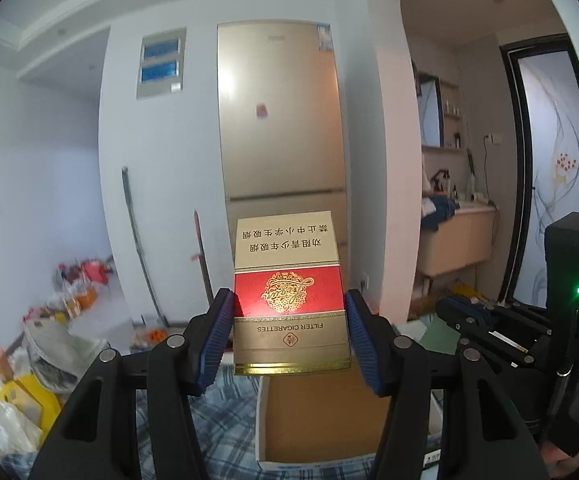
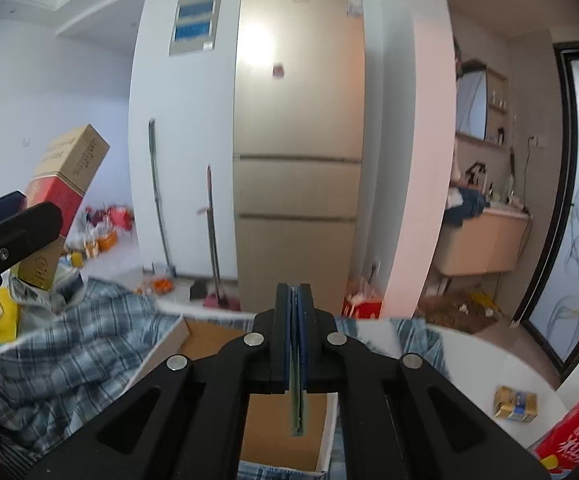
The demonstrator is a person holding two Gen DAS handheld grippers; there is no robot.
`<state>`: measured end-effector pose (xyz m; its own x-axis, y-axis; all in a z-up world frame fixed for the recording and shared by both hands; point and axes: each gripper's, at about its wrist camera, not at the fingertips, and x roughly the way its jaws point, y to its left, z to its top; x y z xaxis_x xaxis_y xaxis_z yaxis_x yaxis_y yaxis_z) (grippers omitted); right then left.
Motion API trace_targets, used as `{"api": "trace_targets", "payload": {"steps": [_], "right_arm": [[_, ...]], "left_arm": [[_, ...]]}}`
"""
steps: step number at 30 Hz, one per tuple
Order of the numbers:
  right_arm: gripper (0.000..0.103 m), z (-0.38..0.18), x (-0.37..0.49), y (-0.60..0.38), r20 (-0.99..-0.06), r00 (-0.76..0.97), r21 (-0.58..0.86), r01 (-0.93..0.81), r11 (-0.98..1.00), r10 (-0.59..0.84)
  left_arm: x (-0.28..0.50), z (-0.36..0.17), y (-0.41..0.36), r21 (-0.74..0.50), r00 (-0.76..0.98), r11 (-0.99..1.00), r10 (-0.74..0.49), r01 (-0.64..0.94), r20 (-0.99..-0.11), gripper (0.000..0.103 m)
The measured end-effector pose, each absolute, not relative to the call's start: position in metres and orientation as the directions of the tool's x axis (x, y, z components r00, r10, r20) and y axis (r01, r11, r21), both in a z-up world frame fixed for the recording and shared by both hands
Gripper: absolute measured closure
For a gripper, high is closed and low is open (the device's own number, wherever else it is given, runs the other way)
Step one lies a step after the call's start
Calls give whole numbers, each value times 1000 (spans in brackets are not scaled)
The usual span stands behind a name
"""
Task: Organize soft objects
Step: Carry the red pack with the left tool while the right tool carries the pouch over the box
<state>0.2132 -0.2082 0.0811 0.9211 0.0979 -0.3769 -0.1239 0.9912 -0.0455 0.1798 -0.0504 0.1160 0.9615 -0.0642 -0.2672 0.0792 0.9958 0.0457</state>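
Note:
My left gripper is shut on a gold and red cigarette carton and holds it upright in the air above an open cardboard box. The carton also shows at the left of the right wrist view. My right gripper is shut on a thin green flat item that hangs down between its blue pads above the same box.
A blue plaid cloth covers the surface around the box. A small yellow packet and a red bag lie on the white table at right. A gold fridge stands ahead; floor clutter lies at left.

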Motion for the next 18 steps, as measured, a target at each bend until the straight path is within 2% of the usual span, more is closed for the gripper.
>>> {"api": "trace_targets", "payload": {"steps": [12, 18], "right_arm": [[100, 34, 246, -211, -538, 826, 33, -182, 983, 171], [100, 20, 255, -209, -573, 789, 89, -208, 974, 220]], "left_arm": [[237, 59, -58, 72, 891, 994, -44, 86, -452, 45], [256, 30, -64, 88, 853, 991, -39, 99, -520, 45]]}}
